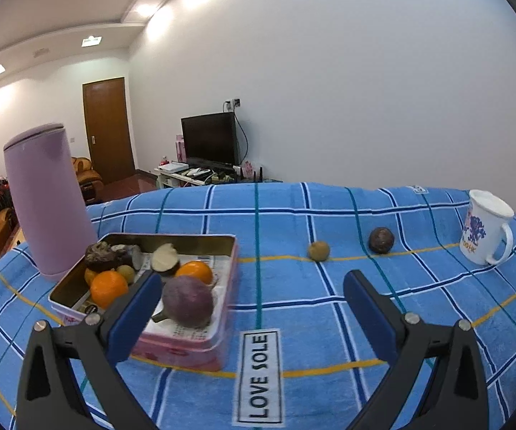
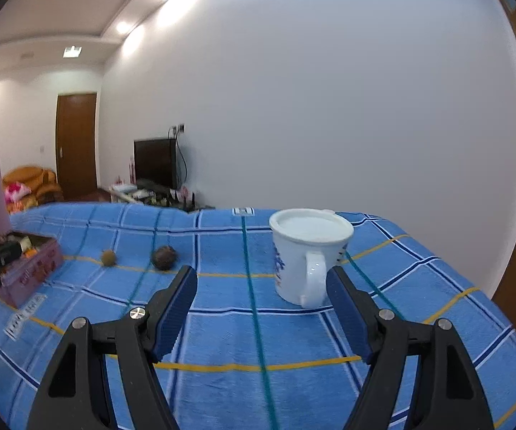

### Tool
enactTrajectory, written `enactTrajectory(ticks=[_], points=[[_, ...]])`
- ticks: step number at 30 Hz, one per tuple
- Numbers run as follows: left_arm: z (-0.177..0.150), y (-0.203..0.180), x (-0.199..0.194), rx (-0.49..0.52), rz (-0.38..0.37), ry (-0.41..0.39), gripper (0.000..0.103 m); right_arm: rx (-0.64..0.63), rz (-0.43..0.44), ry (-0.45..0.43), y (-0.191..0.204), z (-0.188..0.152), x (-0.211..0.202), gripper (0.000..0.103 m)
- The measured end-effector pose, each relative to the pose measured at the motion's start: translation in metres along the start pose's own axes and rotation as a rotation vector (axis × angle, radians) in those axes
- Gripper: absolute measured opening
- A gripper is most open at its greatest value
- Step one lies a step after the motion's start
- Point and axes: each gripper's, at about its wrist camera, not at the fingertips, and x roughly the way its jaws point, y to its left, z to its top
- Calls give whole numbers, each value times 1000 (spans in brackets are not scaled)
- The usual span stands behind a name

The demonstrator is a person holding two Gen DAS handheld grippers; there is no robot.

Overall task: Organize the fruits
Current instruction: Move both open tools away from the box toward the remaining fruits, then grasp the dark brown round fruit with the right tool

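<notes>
Between the spread blue pads of the left gripper [image 1: 252, 294] lies only bare blue checked cloth [image 1: 294, 304]; its left pad sits just in front of the pink tin [image 1: 186, 344], close to the purple fruit [image 1: 187, 301] lying inside at the near corner. Oranges [image 1: 109, 288] and other pieces fill the rest of the tin, with a tall lilac canister [image 1: 48, 200] standing right behind it. Two fruits remain loose on the cloth, well apart from the tin: a small tan one [image 1: 318, 251] and a dark round one [image 1: 381, 240]. The right gripper [image 2: 261, 304] is also wide apart and empty, hovering near the handle of the white mug [image 2: 306, 254]. Judging from this, the risks are a pad knocking the tin or mug, and either round fruit rolling away on the soft cloth if nudged off-centre. The tin looks crowded, so a dropped fruit might bounce back out.
</notes>
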Motion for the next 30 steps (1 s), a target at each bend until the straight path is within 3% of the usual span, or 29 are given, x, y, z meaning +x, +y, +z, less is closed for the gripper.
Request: enactTrajectory(ticks=[6,11,18,19,20,21,23,28,30], points=[[16,-21,25,53,57,88,103,-78,120,110,27,27,35,76],[24,-25,36,48,43,104,103,-69,251,275,65,46,109,76],[22,-28,52,86,48,142,102,-105,303,429,109,38,186,74],[22,-30,54,97,48,145,101,-106,305,453,112,37,196,68],[23,-31,57,104,46,151,99,-110,306,489,116,35,206,55],[23,-32,59,104,41,154,98,-111,308,517,119,33,213,47],[26,-32,65,92,26,166,96,-115,318,556,123,27,224,42],[34,-34,79,50,-5,192,91,-101,331,528,115,23,221,40],[37,-39,85,47,-14,204,87,-75,306,470,102,26,204,40]])
